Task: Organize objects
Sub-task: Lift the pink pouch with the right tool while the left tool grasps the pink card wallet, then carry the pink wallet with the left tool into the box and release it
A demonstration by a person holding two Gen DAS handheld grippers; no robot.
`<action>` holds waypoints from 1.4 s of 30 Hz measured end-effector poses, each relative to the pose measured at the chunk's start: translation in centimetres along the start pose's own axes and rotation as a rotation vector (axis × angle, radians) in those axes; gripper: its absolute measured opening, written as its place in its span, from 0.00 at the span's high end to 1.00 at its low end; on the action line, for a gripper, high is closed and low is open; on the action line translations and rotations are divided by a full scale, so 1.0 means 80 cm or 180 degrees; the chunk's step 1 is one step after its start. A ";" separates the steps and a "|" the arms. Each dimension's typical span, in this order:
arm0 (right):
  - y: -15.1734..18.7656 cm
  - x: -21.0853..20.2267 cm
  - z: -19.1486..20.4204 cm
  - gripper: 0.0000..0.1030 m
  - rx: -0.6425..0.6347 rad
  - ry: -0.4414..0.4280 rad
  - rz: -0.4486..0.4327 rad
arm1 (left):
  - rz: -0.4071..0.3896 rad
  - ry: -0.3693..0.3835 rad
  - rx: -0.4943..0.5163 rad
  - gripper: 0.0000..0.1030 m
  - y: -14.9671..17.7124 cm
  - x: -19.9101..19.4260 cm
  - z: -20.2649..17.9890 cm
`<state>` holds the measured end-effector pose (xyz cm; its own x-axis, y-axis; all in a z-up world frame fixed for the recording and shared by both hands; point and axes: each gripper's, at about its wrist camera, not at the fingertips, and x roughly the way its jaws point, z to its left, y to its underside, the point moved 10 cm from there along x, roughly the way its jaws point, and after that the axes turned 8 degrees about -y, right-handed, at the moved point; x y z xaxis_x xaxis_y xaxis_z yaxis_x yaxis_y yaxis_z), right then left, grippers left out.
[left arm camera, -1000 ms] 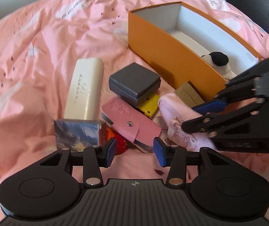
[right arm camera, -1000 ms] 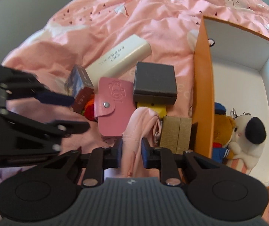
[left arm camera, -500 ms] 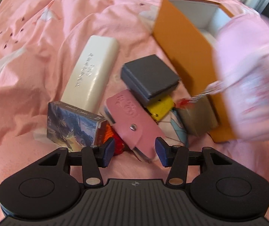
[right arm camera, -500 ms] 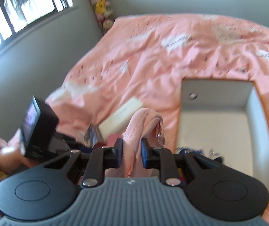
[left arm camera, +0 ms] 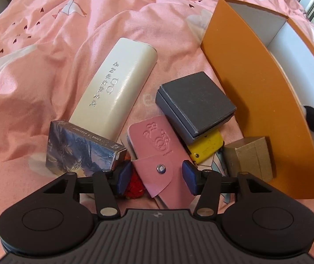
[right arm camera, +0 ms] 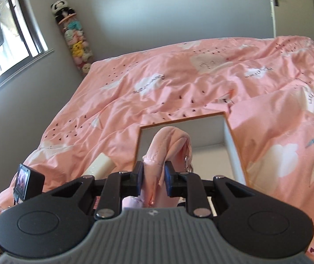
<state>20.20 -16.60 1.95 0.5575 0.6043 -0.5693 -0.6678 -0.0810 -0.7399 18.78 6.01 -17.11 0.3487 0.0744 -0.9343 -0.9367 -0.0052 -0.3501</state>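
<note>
Now: right tongs point(right arm camera: 153, 179) clamped on pink pouch point(right arm camera: 168, 147) above orange box point(right arm camera: 234, 145); left tongs point(left arm camera: 157, 177) opening, straddling pink card wallet point(left arm camera: 159, 154), long axis running away, pads clear.

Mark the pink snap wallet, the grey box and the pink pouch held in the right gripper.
pink snap wallet point(left arm camera: 157, 140), left wrist view, on its embossed face.
grey box point(left arm camera: 195, 101), left wrist view, on its lid.
pink pouch point(right arm camera: 168, 140), right wrist view, on its upper fabric.
</note>
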 end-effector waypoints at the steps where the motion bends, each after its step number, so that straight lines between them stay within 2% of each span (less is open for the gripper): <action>1: 0.002 -0.001 -0.007 0.79 0.0035 0.0004 -0.0005 | -0.0032 -0.0041 0.0030 0.42 -0.001 0.002 -0.002; 5: 0.013 0.000 -0.025 0.79 0.0120 -0.0014 0.0012 | -0.0167 -0.0189 0.0171 0.47 -0.003 0.007 -0.011; 7: 0.017 0.001 -0.030 0.79 0.0144 -0.0023 0.0010 | -0.0203 -0.0214 0.0073 0.57 -0.006 0.006 -0.009; 8: 0.018 0.001 -0.033 0.79 0.0154 -0.0025 0.0002 | -0.0211 -0.0207 0.0022 0.59 -0.007 0.004 -0.007; 16: 0.028 0.001 -0.055 0.79 0.0239 -0.0046 0.0005 | -0.0512 -0.0294 -0.0036 0.63 -0.001 -0.035 -0.006; 21: 0.028 -0.005 -0.063 0.79 0.0249 -0.0052 -0.0029 | -0.0719 -0.0221 -0.0143 0.63 -0.009 -0.083 -0.002; 27: 0.015 -0.022 -0.068 0.79 0.0161 -0.0121 -0.0131 | -0.0905 0.0257 -0.0399 0.63 -0.035 -0.149 -0.014; 30: 0.007 -0.032 -0.072 0.79 0.0122 -0.0124 -0.0183 | -0.1067 0.0467 -0.0361 0.63 -0.055 -0.180 -0.042; 33: 0.000 -0.039 -0.081 0.79 0.0061 -0.0004 -0.0207 | -0.1156 0.0771 -0.0341 0.64 -0.076 -0.199 -0.083; 38: -0.011 -0.056 -0.090 0.79 -0.0010 0.0070 -0.0305 | -0.1087 0.1233 -0.0304 0.64 -0.108 -0.191 -0.167; 42: -0.017 -0.067 -0.103 0.79 -0.0018 0.0119 -0.0371 | -0.0787 0.1492 -0.0370 0.64 -0.116 -0.145 -0.226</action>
<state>22.21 -26.26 3.02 0.6492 0.5799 -0.4922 -0.5947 -0.0164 -0.8038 23.99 -12.81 -4.23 0.5597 -0.3651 -0.7439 -0.8246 -0.1562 -0.5438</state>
